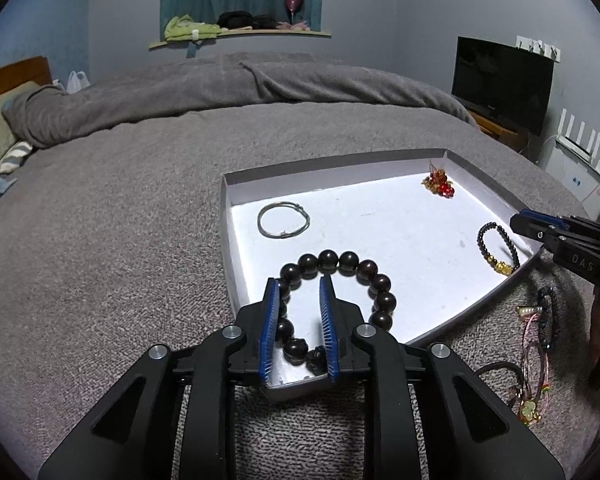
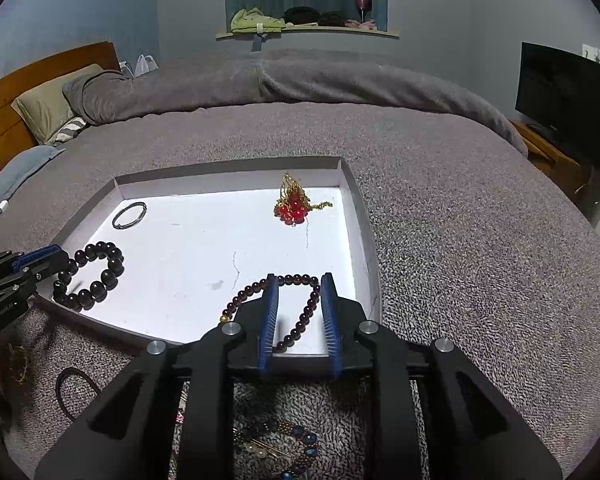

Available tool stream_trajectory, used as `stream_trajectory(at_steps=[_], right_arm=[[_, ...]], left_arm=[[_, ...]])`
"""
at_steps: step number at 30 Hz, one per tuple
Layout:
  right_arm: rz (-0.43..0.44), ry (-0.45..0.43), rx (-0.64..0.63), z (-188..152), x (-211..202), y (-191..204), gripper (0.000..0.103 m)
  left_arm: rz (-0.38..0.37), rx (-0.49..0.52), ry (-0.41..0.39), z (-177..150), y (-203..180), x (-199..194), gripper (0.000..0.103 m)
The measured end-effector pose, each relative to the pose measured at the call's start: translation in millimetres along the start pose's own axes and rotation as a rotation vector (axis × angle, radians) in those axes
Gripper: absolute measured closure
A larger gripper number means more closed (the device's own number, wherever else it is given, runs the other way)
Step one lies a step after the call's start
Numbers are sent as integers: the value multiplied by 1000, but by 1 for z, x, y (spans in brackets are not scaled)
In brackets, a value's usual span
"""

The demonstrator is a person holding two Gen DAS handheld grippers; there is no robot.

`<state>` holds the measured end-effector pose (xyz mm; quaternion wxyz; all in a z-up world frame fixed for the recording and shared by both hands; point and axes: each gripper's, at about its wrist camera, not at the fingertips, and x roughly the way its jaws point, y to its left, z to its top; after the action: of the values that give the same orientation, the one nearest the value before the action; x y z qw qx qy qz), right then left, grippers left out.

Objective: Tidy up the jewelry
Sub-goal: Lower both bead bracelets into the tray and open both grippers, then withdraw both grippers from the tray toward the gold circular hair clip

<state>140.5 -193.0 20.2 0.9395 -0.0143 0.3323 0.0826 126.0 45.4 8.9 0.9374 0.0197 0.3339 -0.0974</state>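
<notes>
While both grippers sit at the near rim of the tray, we hold their jaws apart, gripping nothing. We have the left gripper straddling one side of the large bead bracelet, which lies on the tray floor. Our right gripper straddles the small bead bracelet likewise. Farther in lie the bangle and the red charm. More jewelry rests on the blanket beside the tray.
</notes>
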Motion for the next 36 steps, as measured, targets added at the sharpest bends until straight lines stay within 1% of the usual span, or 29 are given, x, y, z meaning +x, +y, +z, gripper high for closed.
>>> stream_trajectory(at_steps=[2, 3, 4, 5, 6, 7, 8, 10, 11, 12, 13, 14, 15, 16, 17, 25, 27, 30, 32, 34, 36], right_arm=[[4, -15, 2, 1, -3, 0, 73], [5, -27, 4, 1, -5, 0, 66], [6, -39, 5, 2, -7, 0, 63], [7, -48, 5, 2, -9, 0, 62], [7, -55, 7, 3, -11, 0, 57], [10, -67, 11, 3, -13, -1, 50], [14, -75, 14, 4, -15, -1, 47], [21, -90, 18, 5, -18, -1, 35], [22, -95, 20, 5, -19, -1, 32], [25, -103, 23, 6, -20, -2, 25], [28, -112, 25, 5, -22, -2, 18], [28, -121, 26, 5, -23, -3, 16], [25, -131, 26, 5, -24, -3, 12], [22, -138, 26, 5, -25, -3, 8], [16, -147, 26, 5, -26, -3, 6], [-42, -186, 52, 2, -36, -5, 6], [-37, -182, 59, 0, -39, -6, 5], [-33, -151, 68, -4, -43, -6, 6], [-27, -173, 72, -8, -49, -6, 6], [-53, -198, 58, -12, -57, -4, 6], [-73, -194, 46, -14, -61, -3, 6]], left_arm=[[4, -1, -18, 0, 0, -3, 64], [8, -1, -37, 1, -1, -6, 55], [7, -2, -51, 1, 0, -9, 48], [12, -4, -69, 1, 0, -12, 44], [17, -4, -82, 2, -1, -14, 38], [23, -4, -100, 2, -1, -17, 32], [26, -4, -113, 3, -1, -19, 31], [25, -7, -129, 4, 0, -22, 27], [26, -8, -136, 4, -1, -23, 25], [29, -8, -140, 4, -1, -24, 23], [37, -8, -147, 4, -1, -25, 19], [54, -7, -155, 4, -1, -25, 17], [78, -3, -166, 4, -2, -26, 12], [90, 0, -173, 5, -2, -27, 11], [99, 4, -182, 5, -2, -28, 11], [117, 14, -189, 0, -5, -35, 9], [121, 21, -190, -3, -8, -39, 9], [126, 36, -195, -10, -11, -48, 8], [132, 41, -197, -14, -13, -52, 8], [133, 40, -195, -19, -12, -57, 8], [133, 30, -190, -24, -11, -62, 8]])
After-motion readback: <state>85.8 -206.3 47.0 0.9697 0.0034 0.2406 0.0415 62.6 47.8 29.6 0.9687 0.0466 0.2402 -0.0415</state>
